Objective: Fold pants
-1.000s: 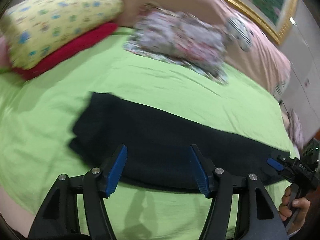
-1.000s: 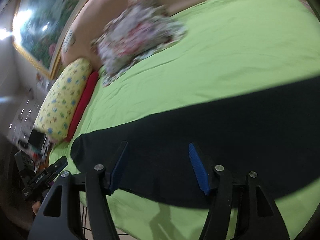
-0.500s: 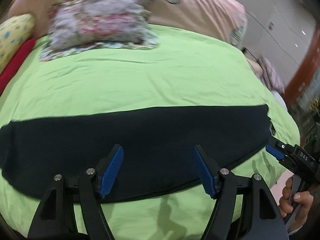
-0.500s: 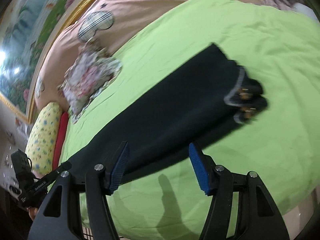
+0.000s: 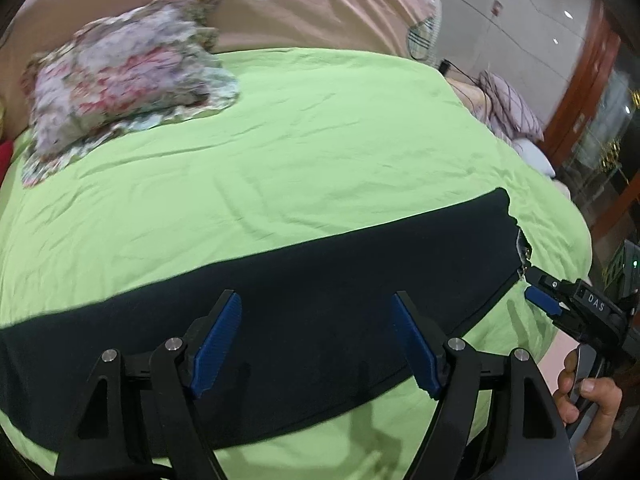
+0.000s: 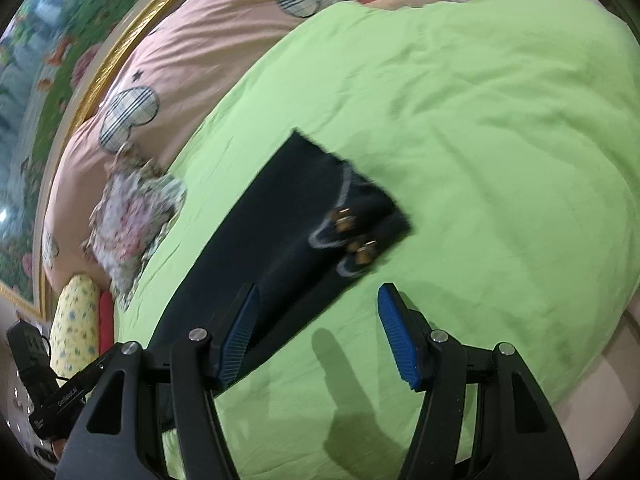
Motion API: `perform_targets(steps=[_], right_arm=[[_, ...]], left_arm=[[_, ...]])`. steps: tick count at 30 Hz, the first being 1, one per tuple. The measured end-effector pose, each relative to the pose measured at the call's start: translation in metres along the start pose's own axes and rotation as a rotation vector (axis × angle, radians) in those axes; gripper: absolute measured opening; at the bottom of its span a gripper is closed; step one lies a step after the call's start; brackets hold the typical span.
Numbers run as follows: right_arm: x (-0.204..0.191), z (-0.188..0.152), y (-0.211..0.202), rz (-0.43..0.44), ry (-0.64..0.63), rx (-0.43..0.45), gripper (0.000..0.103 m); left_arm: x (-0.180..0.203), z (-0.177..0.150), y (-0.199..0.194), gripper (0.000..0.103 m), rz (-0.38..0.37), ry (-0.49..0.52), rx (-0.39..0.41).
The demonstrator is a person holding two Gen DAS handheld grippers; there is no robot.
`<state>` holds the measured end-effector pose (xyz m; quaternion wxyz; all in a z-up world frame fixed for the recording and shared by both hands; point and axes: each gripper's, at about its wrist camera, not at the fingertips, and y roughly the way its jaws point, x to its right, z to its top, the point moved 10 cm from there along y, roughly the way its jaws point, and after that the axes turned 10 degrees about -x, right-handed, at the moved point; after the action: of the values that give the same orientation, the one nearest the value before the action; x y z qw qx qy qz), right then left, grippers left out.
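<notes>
Dark navy pants lay flat in a long strip on the green bedsheet, running from lower left to right of centre in the left wrist view. Waistband end, with pale trim and brass-coloured hardware, sat mid-frame in the right wrist view.

Left tongs hung over the middle of the strip, jaws spread wide, nothing between them. Right tongs also gaped wide and empty, just short of the waistband end; left pad over fabric, right pad over bare sheet.

Floral pillow at upper left, well apart from the pants. Pink quilt along the top. Yellow patterned pillow at lower left in the right wrist view.
</notes>
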<state>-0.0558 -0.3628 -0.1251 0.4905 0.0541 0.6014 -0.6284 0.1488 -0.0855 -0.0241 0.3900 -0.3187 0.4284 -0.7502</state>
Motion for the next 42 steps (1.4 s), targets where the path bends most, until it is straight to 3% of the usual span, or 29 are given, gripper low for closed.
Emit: perform_targets(steps=[6,11,15,16,20,29,34,37,39,42], right_arm=[[0.014,0.012,0.006,0.069,0.109,0.008,0.063],[0.015,0.022,0.013,0.109,0.172,0.042,0.063],[0.016,0.025,0.011,0.113,0.189,0.101,0.062],[0.015,0.026,0.011,0.112,0.181,0.108,0.06],[0.02,0.024,0.019,0.145,0.173,0.081,0.015],[0.03,0.01,0.009,0.275,0.148,0.054,0.011],[0.028,0.008,0.009,0.302,0.096,0.057,0.011],[0.028,0.008,0.01,0.315,0.091,0.051,0.011],[0.027,0.008,0.01,0.322,0.08,0.049,0.011],[0.026,0.007,0.009,0.328,0.069,0.047,0.011]], left_arm=[[0.018,0.022,0.023,0.078,0.01,0.074,-0.038],[0.043,0.048,0.043,0.078,-0.049,0.122,-0.076],[0.079,0.068,0.064,0.078,-0.117,0.231,-0.153],[0.088,0.074,0.07,0.078,-0.118,0.266,-0.165],[0.116,0.087,0.089,0.078,-0.117,0.338,-0.198],[0.156,0.079,0.128,0.078,-0.181,0.515,-0.368],[0.178,0.071,0.143,0.077,-0.288,0.549,-0.455],[0.194,0.069,0.146,0.067,-0.354,0.547,-0.477],[0.204,0.064,0.148,0.054,-0.398,0.56,-0.496],[0.211,0.063,0.15,0.044,-0.415,0.559,-0.494]])
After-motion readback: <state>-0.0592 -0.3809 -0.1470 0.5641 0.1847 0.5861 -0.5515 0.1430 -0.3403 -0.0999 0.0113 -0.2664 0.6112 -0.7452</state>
